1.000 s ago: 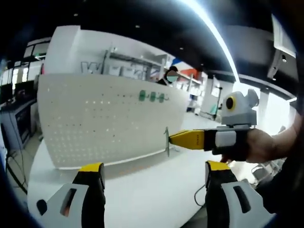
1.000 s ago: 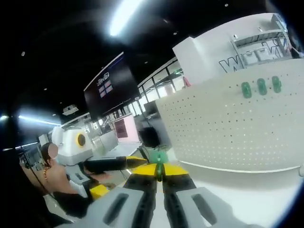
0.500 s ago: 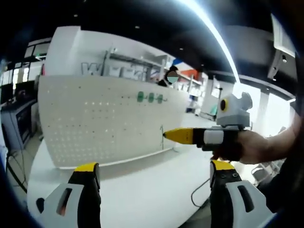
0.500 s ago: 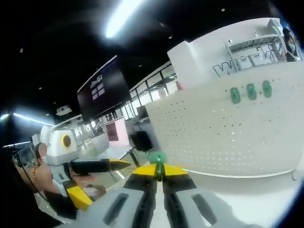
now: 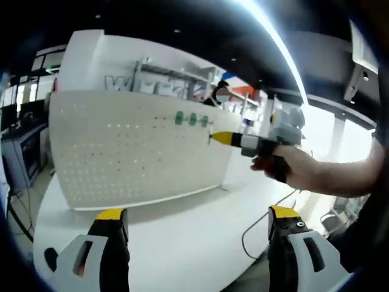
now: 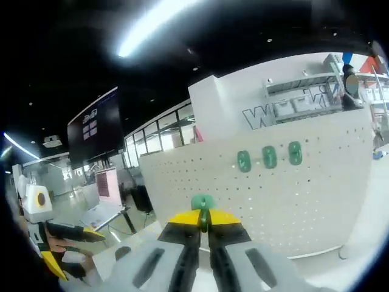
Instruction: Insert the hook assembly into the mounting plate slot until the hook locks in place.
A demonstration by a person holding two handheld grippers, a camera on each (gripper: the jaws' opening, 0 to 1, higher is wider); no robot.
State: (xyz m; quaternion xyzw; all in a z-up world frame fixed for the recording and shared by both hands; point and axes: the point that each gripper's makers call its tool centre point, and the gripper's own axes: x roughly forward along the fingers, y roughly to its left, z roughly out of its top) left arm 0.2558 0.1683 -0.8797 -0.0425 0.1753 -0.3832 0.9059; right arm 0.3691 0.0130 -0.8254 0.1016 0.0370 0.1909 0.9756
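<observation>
**Hook held up before the pegboard**

While the left claw (image 5: 194, 228) hangs low over the white bench (image 5: 182, 237) with its jaws spread wide and nothing between them, the right claw (image 5: 213, 138) reaches in level, gripped by a hand (image 5: 292, 167), its tip just before the white pegboard (image 5: 121, 152). Close beside that tip sit three green hooks (image 5: 192, 119) on the board. From the right gripper view, the right claw (image 6: 203, 220) is pinched tight on a green hook (image 6: 202, 202), pointed at the pegboard (image 6: 304, 188) below the three green hooks (image 6: 269, 157).
</observation>
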